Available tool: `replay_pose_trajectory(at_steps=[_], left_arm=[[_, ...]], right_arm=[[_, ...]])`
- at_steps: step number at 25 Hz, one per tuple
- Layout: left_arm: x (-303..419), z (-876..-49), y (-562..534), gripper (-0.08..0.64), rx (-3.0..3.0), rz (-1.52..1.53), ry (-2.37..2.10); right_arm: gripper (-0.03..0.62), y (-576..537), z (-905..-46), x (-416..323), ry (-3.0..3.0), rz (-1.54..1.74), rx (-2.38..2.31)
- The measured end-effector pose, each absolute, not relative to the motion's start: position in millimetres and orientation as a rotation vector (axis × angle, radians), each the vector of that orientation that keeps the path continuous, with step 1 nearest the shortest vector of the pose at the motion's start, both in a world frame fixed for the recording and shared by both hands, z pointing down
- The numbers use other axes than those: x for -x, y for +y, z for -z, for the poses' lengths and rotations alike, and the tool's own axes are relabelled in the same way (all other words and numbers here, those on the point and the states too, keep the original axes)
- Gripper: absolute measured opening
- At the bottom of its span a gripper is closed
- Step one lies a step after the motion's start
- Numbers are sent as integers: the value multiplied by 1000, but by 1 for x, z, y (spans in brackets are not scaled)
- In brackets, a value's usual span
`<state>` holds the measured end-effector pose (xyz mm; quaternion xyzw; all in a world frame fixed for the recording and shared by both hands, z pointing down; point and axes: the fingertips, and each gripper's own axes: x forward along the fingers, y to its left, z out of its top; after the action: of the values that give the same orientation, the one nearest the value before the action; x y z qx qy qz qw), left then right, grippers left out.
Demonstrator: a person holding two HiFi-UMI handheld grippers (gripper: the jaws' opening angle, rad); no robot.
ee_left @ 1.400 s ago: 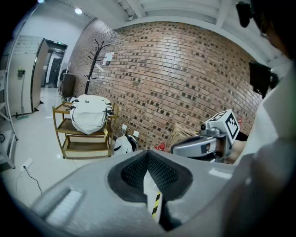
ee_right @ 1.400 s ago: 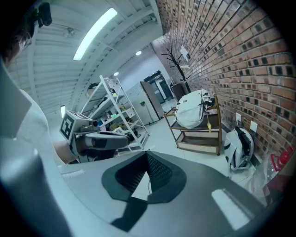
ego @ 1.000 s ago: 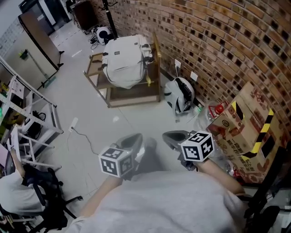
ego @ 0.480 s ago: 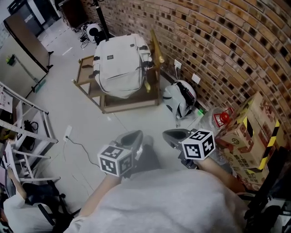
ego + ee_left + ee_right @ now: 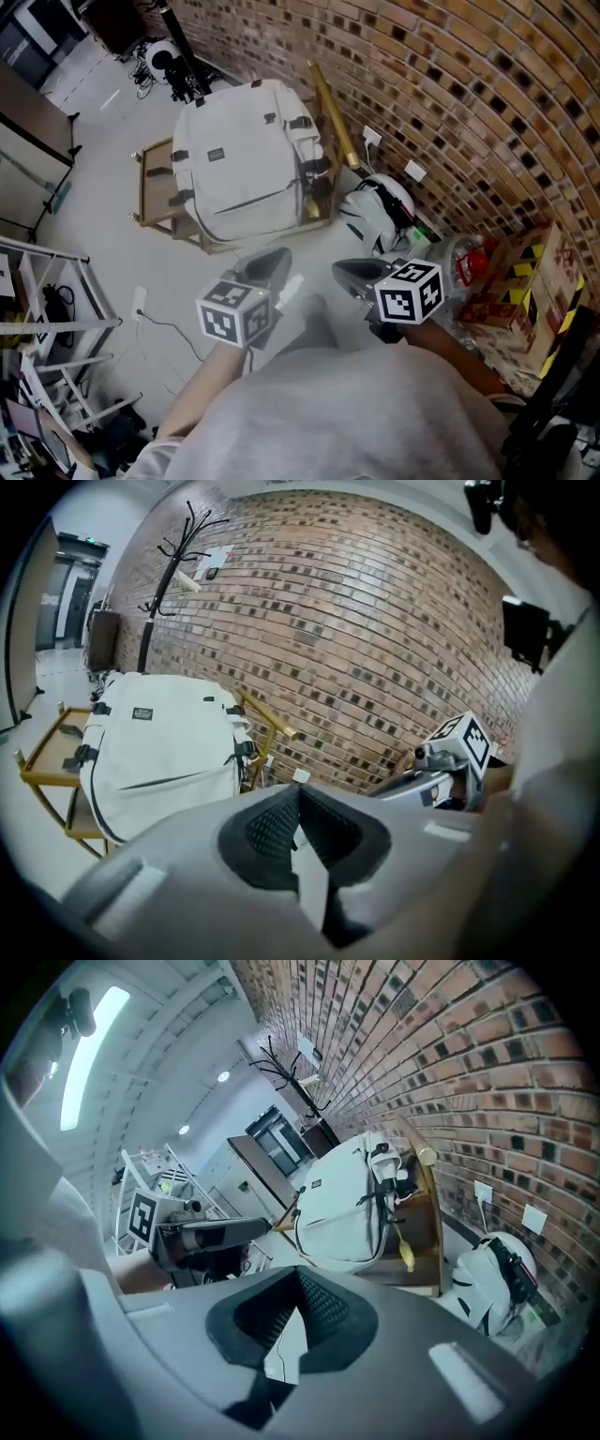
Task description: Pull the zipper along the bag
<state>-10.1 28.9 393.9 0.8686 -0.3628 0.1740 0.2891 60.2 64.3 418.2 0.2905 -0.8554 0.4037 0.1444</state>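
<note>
Hovering near, left gripper (image 5: 269, 265) and right gripper (image 5: 351, 276) both show fingers pressed together, empty. Big off-white fabric backpack (image 5: 248, 159) lies far ahead on a low wooden rack (image 5: 148, 190). Soft, baggy cloth, I'd say: pinch the zipper tab, brace the fabric beside it.

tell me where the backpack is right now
In the head view the backpack lies upper middle on a low wooden stand beside the brick wall, with a smaller white bag on the floor just to its right.

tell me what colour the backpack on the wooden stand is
White backpack, with black straps and zipper; clearest in the head view.
</note>
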Motion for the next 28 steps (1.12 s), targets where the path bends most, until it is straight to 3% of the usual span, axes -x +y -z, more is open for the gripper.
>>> replay_pose_trajectory(at_steps=[8,15,22,25,28], left_arm=[[-2,-404,-33,2,-2356,-508,-839],[-16,-418,-66,2,-2506,-722,-804],[-35,-442,-111,93,-2630,-1007,-802],[-43,-461,-125,166,-2684,-1216,-760],[-53,-481,-134,167,-2716,-1392,-684]], right_arm=[[2,4,-426,-58,-2435,-1242,-906],[2,-13,-434,-68,-2414,-1289,-973],[2,-20,-442,-95,-2377,-1326,-1097],[2,-22,-445,-103,-2369,-1348,-1138],[2,-20,-451,-107,-2356,-1371,-1165]])
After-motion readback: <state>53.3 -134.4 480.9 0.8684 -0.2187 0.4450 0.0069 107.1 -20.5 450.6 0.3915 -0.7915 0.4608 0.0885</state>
